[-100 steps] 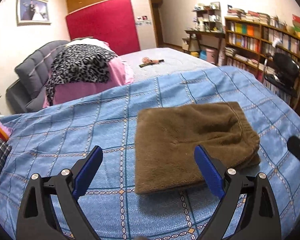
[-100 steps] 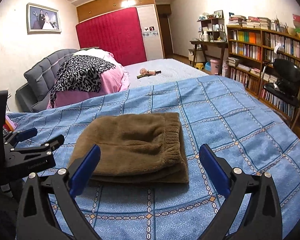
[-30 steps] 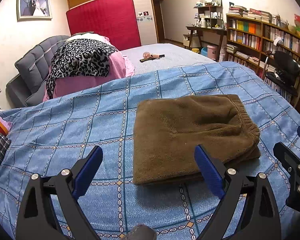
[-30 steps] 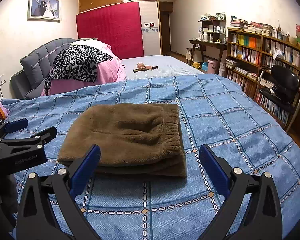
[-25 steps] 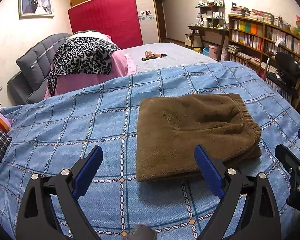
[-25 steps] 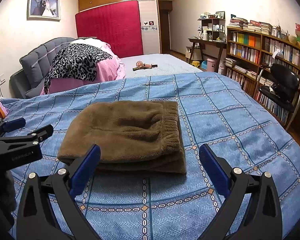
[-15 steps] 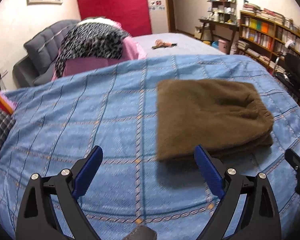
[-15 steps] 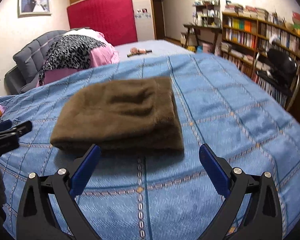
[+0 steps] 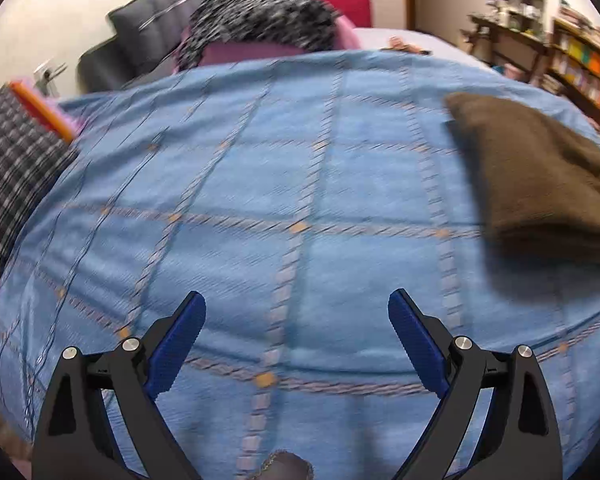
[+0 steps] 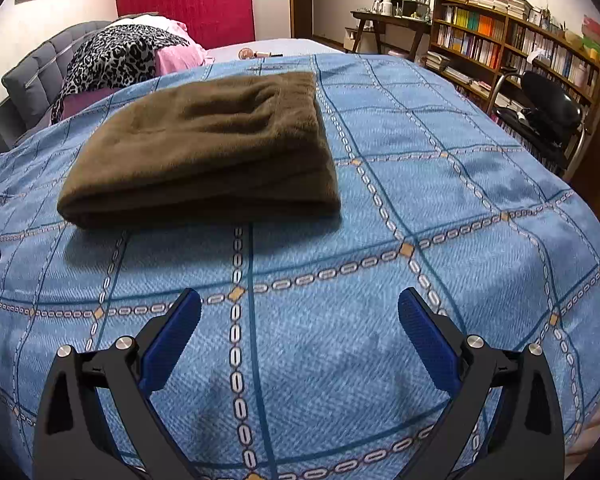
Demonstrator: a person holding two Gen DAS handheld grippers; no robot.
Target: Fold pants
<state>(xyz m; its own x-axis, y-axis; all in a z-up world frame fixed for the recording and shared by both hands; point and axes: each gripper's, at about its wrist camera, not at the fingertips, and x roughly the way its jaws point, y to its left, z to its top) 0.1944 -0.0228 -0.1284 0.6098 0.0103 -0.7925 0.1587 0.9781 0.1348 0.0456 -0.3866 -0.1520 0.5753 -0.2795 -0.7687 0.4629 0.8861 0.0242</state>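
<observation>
I see the folded pants (image 10: 204, 148) lying ahead of my right gripper (image 10: 299, 316), off right of my left gripper (image 9: 296, 312); both jaws gape, empty.

Brown fleece pants (image 10: 204, 148), folded into a thick flat rectangle of stacked layers, lying on the blue checked bedspread (image 10: 380, 280), folded edge toward the camera, gathered waistband on the far right side

Soft cloth on woven cloth

The pants (image 10: 204, 148) look fleecy and matt; the bedspread (image 10: 420, 208) is woven cloth, slightly rough.
</observation>
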